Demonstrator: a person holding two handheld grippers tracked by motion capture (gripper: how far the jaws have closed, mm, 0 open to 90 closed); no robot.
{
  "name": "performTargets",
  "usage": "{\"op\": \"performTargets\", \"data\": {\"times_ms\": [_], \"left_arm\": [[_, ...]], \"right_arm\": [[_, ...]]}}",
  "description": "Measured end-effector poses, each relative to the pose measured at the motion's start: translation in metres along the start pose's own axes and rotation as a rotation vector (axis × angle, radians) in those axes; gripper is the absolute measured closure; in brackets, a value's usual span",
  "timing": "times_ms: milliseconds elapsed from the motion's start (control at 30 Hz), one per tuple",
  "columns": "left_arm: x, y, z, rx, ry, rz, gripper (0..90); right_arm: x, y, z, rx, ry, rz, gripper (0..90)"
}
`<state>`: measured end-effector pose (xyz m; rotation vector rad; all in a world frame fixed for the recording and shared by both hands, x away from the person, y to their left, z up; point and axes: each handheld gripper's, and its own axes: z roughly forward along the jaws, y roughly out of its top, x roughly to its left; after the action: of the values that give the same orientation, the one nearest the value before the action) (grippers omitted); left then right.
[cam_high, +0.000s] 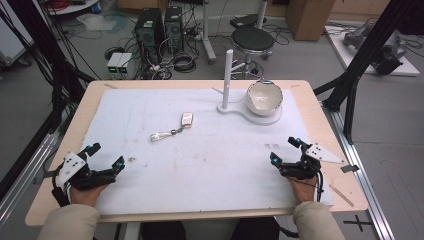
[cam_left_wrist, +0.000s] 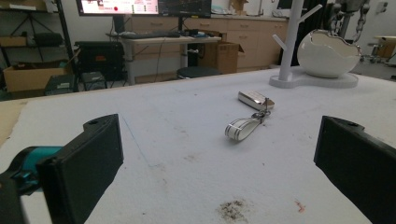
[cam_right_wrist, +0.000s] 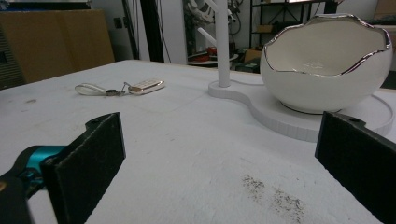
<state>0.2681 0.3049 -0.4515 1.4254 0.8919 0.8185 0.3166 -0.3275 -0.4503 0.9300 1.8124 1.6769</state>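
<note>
A small key fob with a white strap loop (cam_high: 173, 128) lies on the white mat near the table's middle; it also lies ahead of the left jaws (cam_left_wrist: 247, 116) and far left in the right gripper view (cam_right_wrist: 122, 87). A white eggshell-shaped bowl (cam_high: 264, 96) rests on a white stand base with an upright branched post (cam_high: 227, 80) at the back right. My left gripper (cam_high: 105, 157) rests open near the front left edge, nothing between its jaws. My right gripper (cam_high: 286, 150) rests open at the front right, pointing toward the bowl (cam_right_wrist: 327, 65), empty.
The wooden table (cam_high: 65, 135) carries a white mat (cam_high: 210, 160) with a few dark smudges (cam_left_wrist: 233, 210). Beyond the far edge stand a black stool (cam_high: 253, 39), computer towers (cam_high: 159, 30), cables and cardboard boxes. A dark frame post (cam_high: 350, 100) rises at the right.
</note>
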Motion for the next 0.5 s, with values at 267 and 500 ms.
{"op": "performTargets", "data": {"times_ms": [267,500], "left_arm": [[-0.0004,0.0002,0.0005,0.004,0.014,-0.002,1.7],[0.0003,0.0002,-0.0002,-0.001,0.011,-0.003,1.7]], "right_arm": [[0.0006,0.0000,-0.0002,0.001,0.003,-0.013,0.7],[0.0012,0.0000,0.0001,0.001,0.002,-0.018,0.7]]}}
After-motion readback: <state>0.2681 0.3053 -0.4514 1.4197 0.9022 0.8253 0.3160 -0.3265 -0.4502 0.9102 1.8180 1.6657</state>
